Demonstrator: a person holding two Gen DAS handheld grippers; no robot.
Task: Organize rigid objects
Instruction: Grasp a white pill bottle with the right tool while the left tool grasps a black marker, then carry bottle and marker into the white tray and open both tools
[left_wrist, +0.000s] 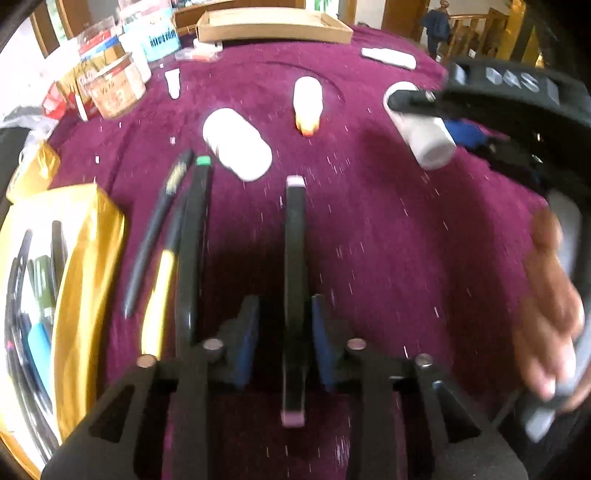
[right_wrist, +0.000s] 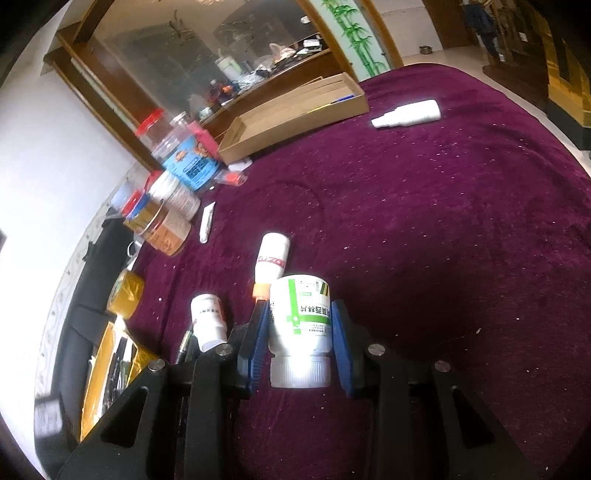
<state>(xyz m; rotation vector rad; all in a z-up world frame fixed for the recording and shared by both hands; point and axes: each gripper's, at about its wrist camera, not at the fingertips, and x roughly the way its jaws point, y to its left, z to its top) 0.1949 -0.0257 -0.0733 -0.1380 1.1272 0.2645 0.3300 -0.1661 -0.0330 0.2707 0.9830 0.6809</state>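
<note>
The left gripper (left_wrist: 285, 306) points steeply down at the maroon-covered surface (left_wrist: 406, 240). Its 2 blue-padded fingers (left_wrist: 246, 332) stand apart, and a black pen with pink ends (left_wrist: 295, 258) lies lengthwise in the gap between them. The view is blurred, but the pads do not seem to press on the pen.

At 9 o'clock from that pen, a second black pen with a green tip (left_wrist: 195, 221) lies almost parallel to it. A dark pen (left_wrist: 159, 236) and a yellow pen (left_wrist: 159, 295) lie further out at 9 o'clock. Beyond these sits a yellow box (left_wrist: 92, 258) with more pens inside.

At 11 o'clock a white bottle (left_wrist: 236, 144) lies on its side. At 12 o'clock lies a white bottle with an orange cap (left_wrist: 308, 103). A wooden tray (left_wrist: 273, 27) stands at the far edge of the surface, a flat white spray bottle (left_wrist: 388, 57) lies at 1 o'clock, and jars (left_wrist: 114, 86) crowd 10 o'clock.

The right gripper (right_wrist: 299, 306) is closed on a white bottle with a green label (right_wrist: 299, 332). Its 2 blue pads press on the bottle's sides, and the ribbed cap points back toward the camera. The left wrist view shows this bottle at 2 o'clock, held clear above the cloth, with the person's right hand (left_wrist: 550, 314) on the handle at 3 o'clock.
</note>
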